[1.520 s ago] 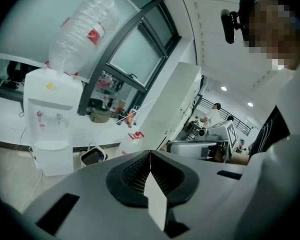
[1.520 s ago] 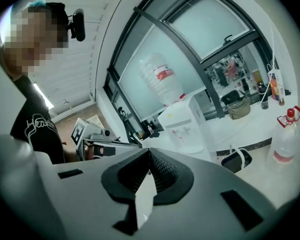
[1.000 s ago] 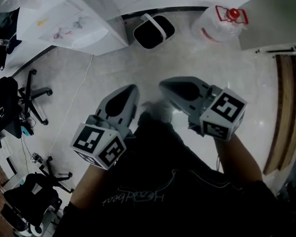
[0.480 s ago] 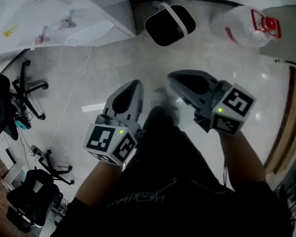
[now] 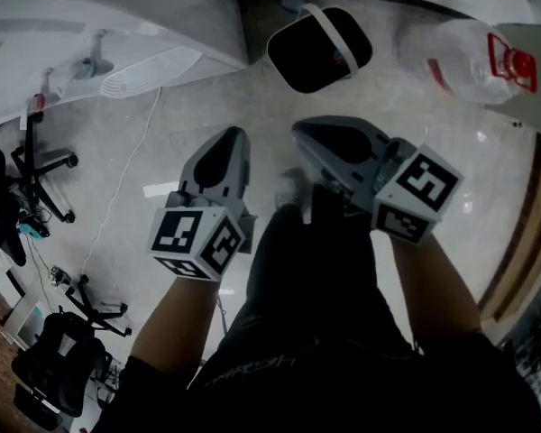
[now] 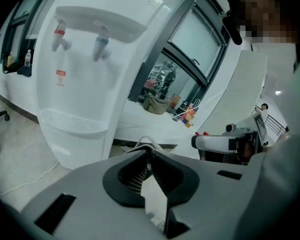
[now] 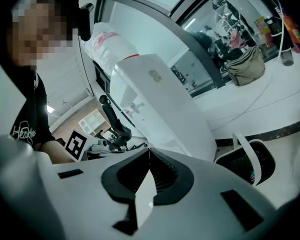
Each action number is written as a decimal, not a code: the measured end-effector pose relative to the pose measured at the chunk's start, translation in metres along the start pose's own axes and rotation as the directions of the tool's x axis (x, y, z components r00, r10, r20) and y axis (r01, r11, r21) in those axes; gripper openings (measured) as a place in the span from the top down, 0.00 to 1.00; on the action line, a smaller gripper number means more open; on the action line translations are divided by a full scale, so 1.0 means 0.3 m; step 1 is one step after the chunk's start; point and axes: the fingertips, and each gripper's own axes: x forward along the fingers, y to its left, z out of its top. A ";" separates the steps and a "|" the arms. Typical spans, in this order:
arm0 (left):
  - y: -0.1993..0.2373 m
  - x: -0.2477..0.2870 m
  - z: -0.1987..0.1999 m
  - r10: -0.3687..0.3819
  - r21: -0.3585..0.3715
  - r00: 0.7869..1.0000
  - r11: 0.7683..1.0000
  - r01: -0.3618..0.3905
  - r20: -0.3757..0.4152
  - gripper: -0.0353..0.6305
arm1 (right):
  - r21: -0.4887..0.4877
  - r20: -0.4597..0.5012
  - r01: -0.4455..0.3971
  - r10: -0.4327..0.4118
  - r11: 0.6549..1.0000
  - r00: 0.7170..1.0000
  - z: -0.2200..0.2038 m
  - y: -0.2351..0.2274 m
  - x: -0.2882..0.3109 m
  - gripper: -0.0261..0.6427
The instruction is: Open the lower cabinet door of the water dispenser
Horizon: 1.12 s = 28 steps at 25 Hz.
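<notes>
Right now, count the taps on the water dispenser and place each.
2. On the water dispenser, the red tap hangs at left, the blue tap right of it. None looks hidden.

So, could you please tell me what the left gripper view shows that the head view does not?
Only the left gripper view: the left gripper from inside, its ribbed fingers shut on nothing, and a bag on the white counter. Only the head view: office chairs and a big water jug. Both: the water dispenser, the floor cable and the right gripper.
</notes>
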 end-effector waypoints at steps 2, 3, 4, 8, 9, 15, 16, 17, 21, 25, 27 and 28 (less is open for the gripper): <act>0.034 0.044 -0.016 0.027 -0.002 1.000 1.000 -0.027 -0.003 0.94 | 0.016 0.011 0.008 -0.009 1.000 1.000 -0.001 -0.049 0.028 0.94; 0.049 0.063 -0.026 0.044 -0.002 0.999 0.999 -0.044 -0.004 0.94 | 0.033 0.010 0.010 -0.011 0.999 1.000 -0.007 -0.068 0.040 0.94; 0.063 0.079 -0.035 0.065 -0.005 0.998 0.998 -0.065 -0.003 0.93 | 0.042 0.005 0.007 -0.007 0.999 1.000 -0.016 -0.083 0.050 0.94; 0.097 0.151 -0.064 0.144 -0.058 0.990 0.988 -0.143 0.001 0.75 | -0.006 -0.047 -0.031 0.030 1.000 0.998 -0.051 -0.140 0.079 0.94; 0.105 0.169 -0.069 0.162 -0.069 0.987 0.984 -0.162 0.003 0.73 | -0.025 -0.064 -0.040 0.038 0.999 0.997 -0.061 -0.157 0.084 0.94; 0.183 0.274 -0.101 0.287 -0.116 0.958 0.952 -0.283 0.017 0.65 | -0.090 -0.134 -0.067 0.054 0.994 0.990 -0.077 -0.239 0.083 0.94; 0.198 0.294 -0.106 0.307 -0.122 0.951 0.945 -0.303 0.016 0.64 | -0.091 -0.147 -0.067 0.053 0.994 0.988 -0.083 -0.254 0.076 0.94; 0.213 0.315 -0.110 0.325 -0.127 0.946 0.939 -0.321 0.014 0.63 | -0.087 -0.161 -0.068 0.053 0.994 0.985 -0.090 -0.267 0.069 0.94; 0.264 0.398 -0.116 0.354 -0.133 0.935 0.927 -0.352 -0.007 0.58 | -0.090 -0.199 -0.076 0.057 0.993 0.978 -0.112 -0.315 0.056 0.94; 0.317 0.460 -0.130 0.390 -0.144 0.920 0.910 -0.390 -0.029 0.58 | -0.079 -0.215 -0.091 0.073 0.993 0.974 -0.117 -0.339 0.048 0.94; 0.347 0.488 -0.141 0.419 -0.167 0.907 0.892 -0.420 -0.042 0.58 | -0.076 -0.220 -0.096 0.077 0.992 0.972 -0.120 -0.360 0.047 0.94; 0.361 0.499 -0.146 0.434 -0.178 0.899 0.882 -0.436 -0.050 0.58 | -0.075 -0.222 -0.097 0.079 0.992 0.972 -0.122 -0.368 0.045 0.94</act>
